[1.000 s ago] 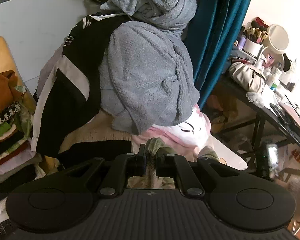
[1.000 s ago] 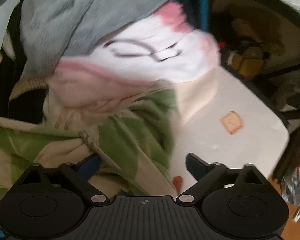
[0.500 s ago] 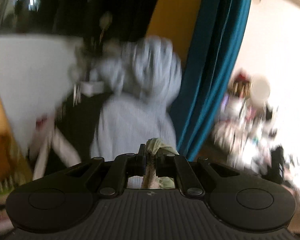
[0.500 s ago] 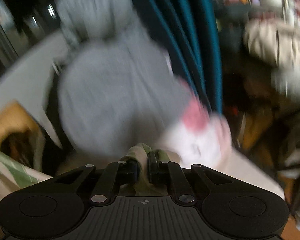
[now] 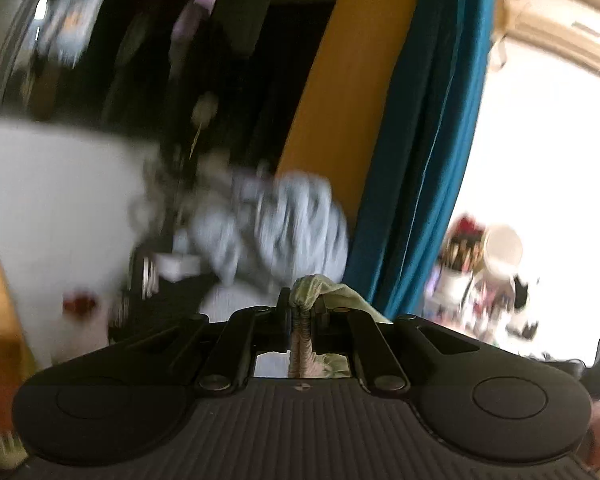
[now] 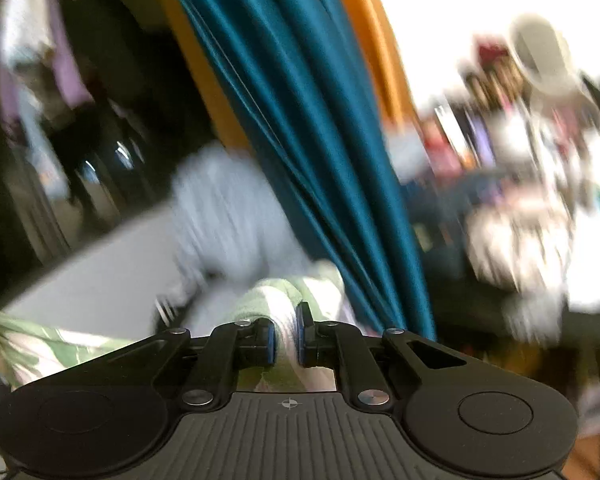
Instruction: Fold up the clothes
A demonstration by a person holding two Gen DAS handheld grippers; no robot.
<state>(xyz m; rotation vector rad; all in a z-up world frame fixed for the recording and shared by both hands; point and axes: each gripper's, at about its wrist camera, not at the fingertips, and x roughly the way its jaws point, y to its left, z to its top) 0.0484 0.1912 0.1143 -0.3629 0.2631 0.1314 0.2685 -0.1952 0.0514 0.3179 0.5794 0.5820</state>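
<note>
We face a blurred room: a tall teal curtain (image 5: 428, 140) beside an orange panel (image 5: 340, 92), a dark hanging area to the left, a bright cluttered dresser (image 6: 540, 184) to the right, and a heap of grey fleece (image 5: 284, 232) below the curtain's edge. Everything beyond the tools is smeared by motion, so finer detail cannot be read.

Both tools are pinched tight on one garment (image 6: 268, 300), a pale green and cream patterned cloth. The left gripper (image 5: 303, 312) has a small bunched knot of it squeezed between its fingers, with more trailing off to the right. The right gripper (image 6: 287, 334) clamps a thicker fold, and in that view a stretch of the same fabric reaches away to the far left edge.

We judge that we are raising the piece to let it hang open before folding. To do this well, we should keep both pinches firm, draw the two hands apart until the edge between them runs taut and level, and let the cloth hang clear of the grey heap. A small grip like the left one could slip if we jerk.
</note>
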